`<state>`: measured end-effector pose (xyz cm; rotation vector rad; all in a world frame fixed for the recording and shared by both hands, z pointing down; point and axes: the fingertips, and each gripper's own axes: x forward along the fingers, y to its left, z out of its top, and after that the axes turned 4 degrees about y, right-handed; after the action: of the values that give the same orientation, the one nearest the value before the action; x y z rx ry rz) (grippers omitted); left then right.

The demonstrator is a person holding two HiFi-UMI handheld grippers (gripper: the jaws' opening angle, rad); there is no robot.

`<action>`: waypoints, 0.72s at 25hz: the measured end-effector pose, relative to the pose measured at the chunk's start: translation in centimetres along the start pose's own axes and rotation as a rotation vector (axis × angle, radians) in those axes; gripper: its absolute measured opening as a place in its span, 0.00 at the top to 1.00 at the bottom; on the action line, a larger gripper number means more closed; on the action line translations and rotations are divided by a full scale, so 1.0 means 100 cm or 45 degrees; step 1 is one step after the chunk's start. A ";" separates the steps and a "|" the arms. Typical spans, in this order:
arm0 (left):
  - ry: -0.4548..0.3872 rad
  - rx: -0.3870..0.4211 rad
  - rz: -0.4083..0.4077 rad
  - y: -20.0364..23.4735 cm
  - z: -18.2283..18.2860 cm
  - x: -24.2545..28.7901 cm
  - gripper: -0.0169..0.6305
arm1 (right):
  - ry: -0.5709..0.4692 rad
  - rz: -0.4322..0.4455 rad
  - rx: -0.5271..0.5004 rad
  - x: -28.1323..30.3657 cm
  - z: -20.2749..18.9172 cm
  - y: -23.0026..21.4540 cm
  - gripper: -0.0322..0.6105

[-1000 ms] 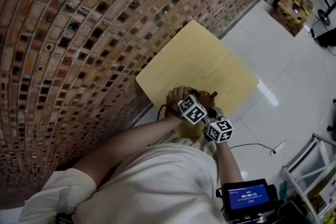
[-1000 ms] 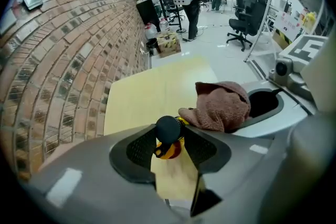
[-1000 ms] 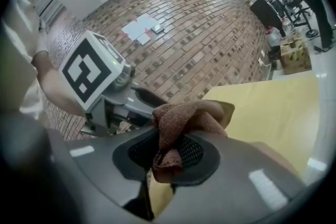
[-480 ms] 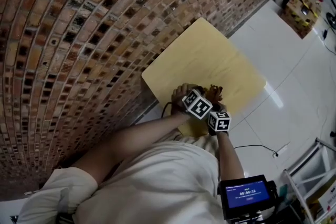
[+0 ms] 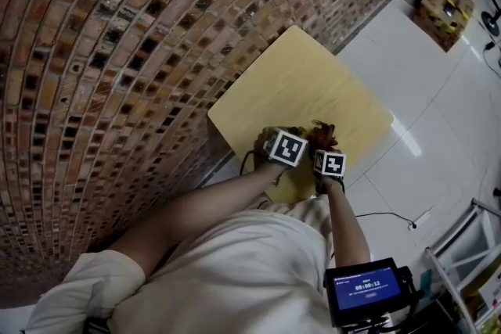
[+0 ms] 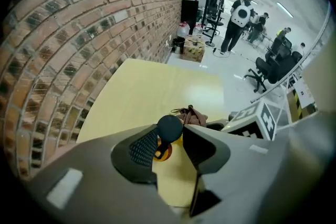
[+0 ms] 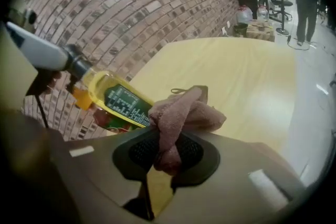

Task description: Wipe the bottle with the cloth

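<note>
The left gripper (image 6: 170, 136) had just been closing its jaws on the dark cap (image 6: 170, 126) of the bottle (image 7: 100, 86), holding it tilted above the table (image 7: 236, 71). The right gripper (image 7: 168, 152) was clenched on the cloth (image 7: 184, 113), bunched just beside the label (image 7: 123, 101). Held only by the cap, the bottle might swing or slip when the cloth pushed sideways, and the pinched cloth could pull free

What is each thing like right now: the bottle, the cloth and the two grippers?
Clear plastic bottle of yellow liquid: dark cap on, tilted, held at the cap end.
Pinkish-brown cloth: bunched up, pinched at one end.
Left gripper: jaws have just been closing, shut on the bottle's cap.
Right gripper: jaws shut on the cloth.
</note>
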<state>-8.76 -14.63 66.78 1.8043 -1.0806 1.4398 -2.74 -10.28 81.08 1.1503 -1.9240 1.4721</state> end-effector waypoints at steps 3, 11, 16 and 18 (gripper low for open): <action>0.004 -0.075 -0.049 0.013 0.003 0.007 0.71 | -0.157 0.095 -0.020 -0.022 0.001 0.000 0.85; 0.095 -0.281 -0.206 0.005 -0.004 0.010 0.72 | -0.330 0.286 -0.428 -0.074 -0.014 0.060 0.85; 0.047 -0.218 -0.146 0.001 0.005 0.010 0.72 | -0.380 0.375 -0.487 -0.058 0.010 0.118 0.85; 0.040 -0.174 -0.113 -0.002 0.007 0.009 0.73 | -0.383 0.371 -0.357 -0.045 0.020 0.111 0.85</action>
<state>-8.18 -15.31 67.54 1.7063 -1.0435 1.3056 -9.22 -9.79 70.81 1.0415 -2.5005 1.1587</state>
